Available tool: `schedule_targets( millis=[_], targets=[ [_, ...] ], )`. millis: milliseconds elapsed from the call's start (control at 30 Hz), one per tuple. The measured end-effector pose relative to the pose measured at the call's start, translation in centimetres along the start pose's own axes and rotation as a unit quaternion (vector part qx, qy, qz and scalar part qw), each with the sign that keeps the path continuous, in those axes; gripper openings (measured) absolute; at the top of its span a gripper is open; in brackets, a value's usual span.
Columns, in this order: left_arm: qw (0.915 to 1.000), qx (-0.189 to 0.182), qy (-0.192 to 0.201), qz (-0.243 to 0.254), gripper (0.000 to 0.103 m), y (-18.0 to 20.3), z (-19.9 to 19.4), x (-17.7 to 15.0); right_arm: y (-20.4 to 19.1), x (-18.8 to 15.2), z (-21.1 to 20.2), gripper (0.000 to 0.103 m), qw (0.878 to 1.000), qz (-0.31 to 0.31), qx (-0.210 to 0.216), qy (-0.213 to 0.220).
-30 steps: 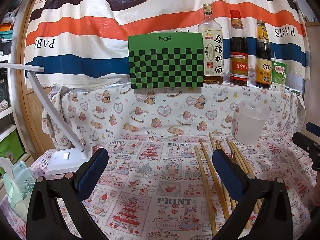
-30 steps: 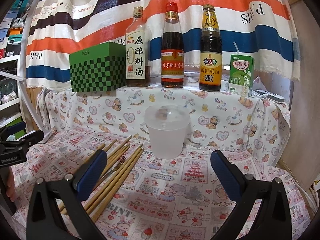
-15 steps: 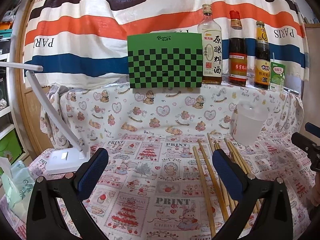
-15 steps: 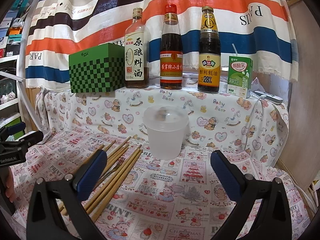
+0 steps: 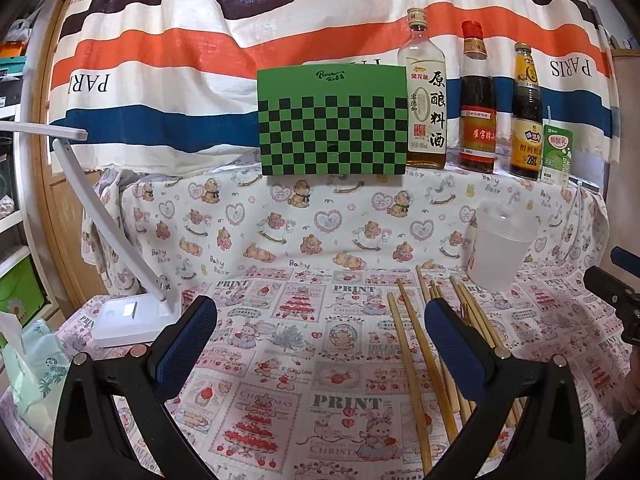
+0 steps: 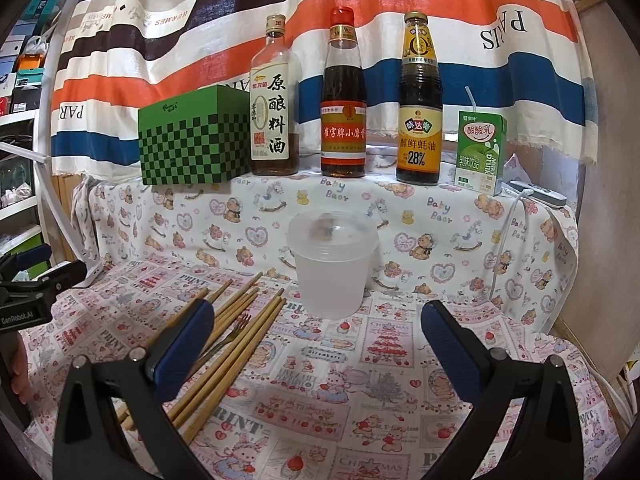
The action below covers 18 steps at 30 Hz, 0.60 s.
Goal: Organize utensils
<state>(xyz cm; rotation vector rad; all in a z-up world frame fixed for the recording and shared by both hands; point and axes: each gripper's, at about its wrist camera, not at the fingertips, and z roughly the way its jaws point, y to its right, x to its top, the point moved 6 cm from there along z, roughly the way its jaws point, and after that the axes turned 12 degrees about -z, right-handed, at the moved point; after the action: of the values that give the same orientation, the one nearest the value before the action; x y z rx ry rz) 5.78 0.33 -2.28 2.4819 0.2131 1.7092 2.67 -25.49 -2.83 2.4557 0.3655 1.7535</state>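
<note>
Several wooden chopsticks (image 5: 416, 352) lie in a loose bundle on the patterned cloth, with a metal fork (image 6: 230, 336) among them; they also show in the right wrist view (image 6: 236, 344). A translucent plastic cup (image 6: 333, 264) stands upright just beyond them, also in the left wrist view (image 5: 500, 248). My left gripper (image 5: 320, 336) is open and empty, hovering left of the chopsticks. My right gripper (image 6: 316, 340) is open and empty, in front of the cup, right of the chopsticks.
A green checkered box (image 5: 332, 120), three sauce bottles (image 6: 344, 96) and a milk carton (image 6: 480, 148) stand on the raised shelf behind. A white desk lamp (image 5: 128, 316) sits at the left. A tissue pack (image 5: 32, 360) lies at the far left edge.
Both views have drifted slightly; the shelf items sit a little lower and smaller in frame. Both grippers stay open and nothing on the cloth has moved.
</note>
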Motion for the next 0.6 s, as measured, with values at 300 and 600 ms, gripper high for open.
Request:
schedule_targets(
  millis=[300, 600],
  targets=[
    [0.9999, 0.006, 0.003, 0.009, 0.103, 0.1, -0.06, 0.01, -0.02, -0.08, 0.03, 0.103, 1.0, -0.002, -0.001, -0.001],
    [0.9999, -0.008, 0.006, -0.006, 0.103, -0.22, -0.39, 0.25, 0.2, -0.09, -0.01, 0.103, 1.0, -0.005, -0.01, -0.004]
  ],
)
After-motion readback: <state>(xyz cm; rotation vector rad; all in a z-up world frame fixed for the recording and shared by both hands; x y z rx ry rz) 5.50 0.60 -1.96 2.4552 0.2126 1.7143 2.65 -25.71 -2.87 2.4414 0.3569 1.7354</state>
